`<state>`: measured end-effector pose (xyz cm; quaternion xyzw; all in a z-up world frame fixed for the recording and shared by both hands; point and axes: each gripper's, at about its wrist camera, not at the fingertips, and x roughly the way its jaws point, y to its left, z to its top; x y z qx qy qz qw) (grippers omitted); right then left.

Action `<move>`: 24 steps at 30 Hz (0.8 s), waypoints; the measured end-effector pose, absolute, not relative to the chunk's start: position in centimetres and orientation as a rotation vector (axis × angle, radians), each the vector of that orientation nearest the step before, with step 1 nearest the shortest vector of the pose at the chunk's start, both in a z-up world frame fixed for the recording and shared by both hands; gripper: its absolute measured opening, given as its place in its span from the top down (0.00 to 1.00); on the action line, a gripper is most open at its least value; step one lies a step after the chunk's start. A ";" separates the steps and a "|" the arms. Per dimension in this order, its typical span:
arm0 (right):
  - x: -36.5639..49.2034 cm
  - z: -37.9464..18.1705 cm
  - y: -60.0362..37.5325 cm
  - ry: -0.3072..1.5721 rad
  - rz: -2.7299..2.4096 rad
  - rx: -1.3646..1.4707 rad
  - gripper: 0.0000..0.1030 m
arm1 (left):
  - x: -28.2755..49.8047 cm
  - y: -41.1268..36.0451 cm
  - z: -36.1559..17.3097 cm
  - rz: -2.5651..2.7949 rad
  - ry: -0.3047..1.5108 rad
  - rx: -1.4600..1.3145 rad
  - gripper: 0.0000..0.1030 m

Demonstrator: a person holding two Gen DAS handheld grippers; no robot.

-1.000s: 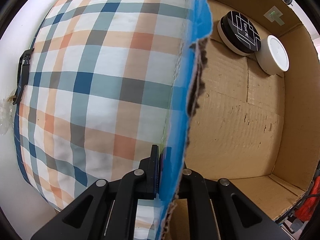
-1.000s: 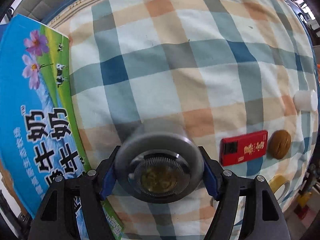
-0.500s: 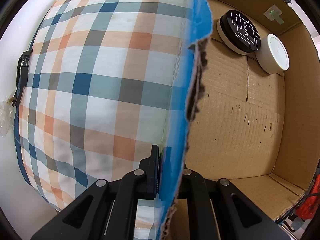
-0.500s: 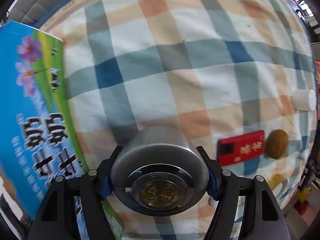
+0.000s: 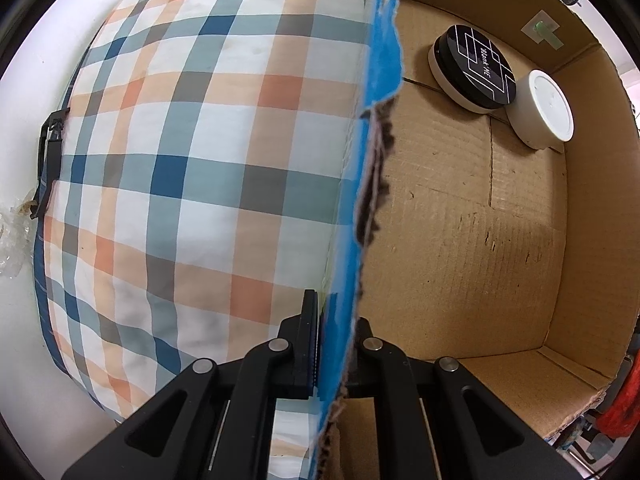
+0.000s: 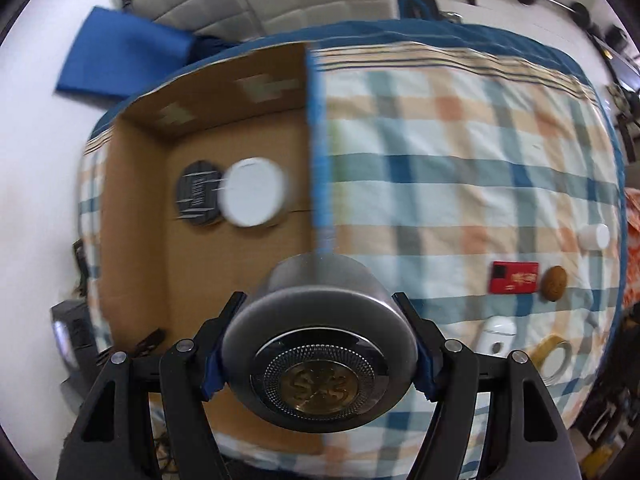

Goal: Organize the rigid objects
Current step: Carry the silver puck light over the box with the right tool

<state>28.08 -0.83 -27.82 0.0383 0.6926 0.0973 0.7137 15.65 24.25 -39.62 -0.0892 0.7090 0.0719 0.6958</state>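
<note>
Checked cloth covers the bed; a brown cardboard box sits on it, its blue wall pinched tight by the left tongs; the right tongs squeeze a shiny silver tin, held above the box edge; inside the box, touching, lie a black-lidded tin and a white tin.

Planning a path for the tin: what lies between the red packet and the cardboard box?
Only bare plaid cloth lies between the red packet and the cardboard box, seen in the right wrist view.
</note>
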 end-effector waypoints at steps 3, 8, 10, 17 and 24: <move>26.8 -27.5 2.4 1.546 0.264 0.063 0.29 | 15.7 24.0 -39.5 0.163 1.580 -0.195 0.95; 24.7 -28.6 5.4 1.573 0.313 0.050 0.29 | 15.8 23.4 -39.4 0.163 1.580 -0.193 0.95; 24.4 -28.9 6.9 1.579 0.331 0.043 0.29 | 15.8 23.4 -39.4 0.163 1.579 -0.192 0.95; 24.3 -30.5 9.5 1.593 0.355 0.030 0.29 | 15.8 23.4 -39.3 0.163 1.579 -0.198 0.95; 25.2 -31.9 11.2 1.619 0.353 0.031 0.29 | 15.8 23.7 -38.9 0.163 1.578 -0.206 0.95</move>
